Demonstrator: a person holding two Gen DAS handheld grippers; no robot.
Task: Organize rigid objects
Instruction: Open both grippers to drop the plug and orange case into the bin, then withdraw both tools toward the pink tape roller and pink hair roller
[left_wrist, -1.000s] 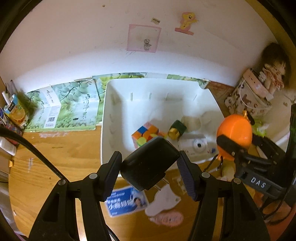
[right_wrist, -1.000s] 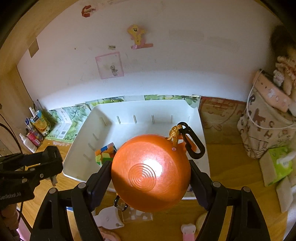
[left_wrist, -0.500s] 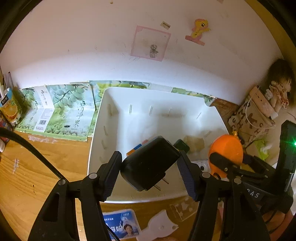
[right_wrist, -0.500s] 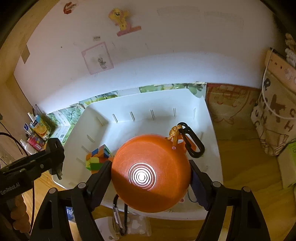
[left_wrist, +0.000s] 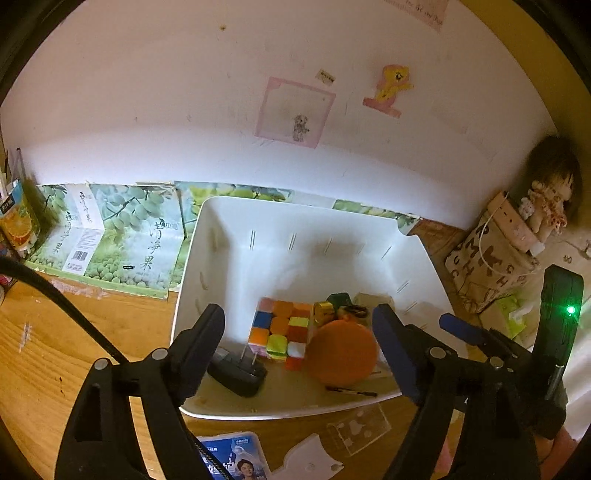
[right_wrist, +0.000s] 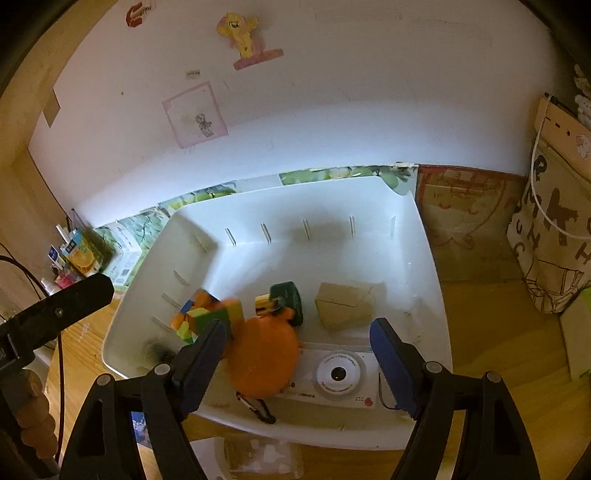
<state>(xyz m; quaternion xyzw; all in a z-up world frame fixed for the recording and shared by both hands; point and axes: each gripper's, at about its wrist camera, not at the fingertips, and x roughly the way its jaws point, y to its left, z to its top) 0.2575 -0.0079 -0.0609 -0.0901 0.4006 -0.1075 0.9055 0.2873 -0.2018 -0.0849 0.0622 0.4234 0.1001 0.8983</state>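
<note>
The left gripper is wide open and holds nothing. Its two fingers hang over the near edge of the white bin. The right gripper is wide open too, with nothing between its fingers. It hangs over the near side of the same bin.

The bin sits on a wooden table, close to the white wall. Many things lie inside it. A black charger with two metal pins lies in the near left corner. Just to its right is a colourful puzzle cube. In the right wrist view the cube looks blurry. An orange ball lies right beside the cube, touching it or nearly so. The ball rests partly on a white camera at the near side of the bin. A black clip lies near the ball. Farther back sit a dark green thing with a small gold part and a brown paper box.

Outside the bin, a blue card and a clear plastic piece lie on the table, nearer than the bin.
</note>
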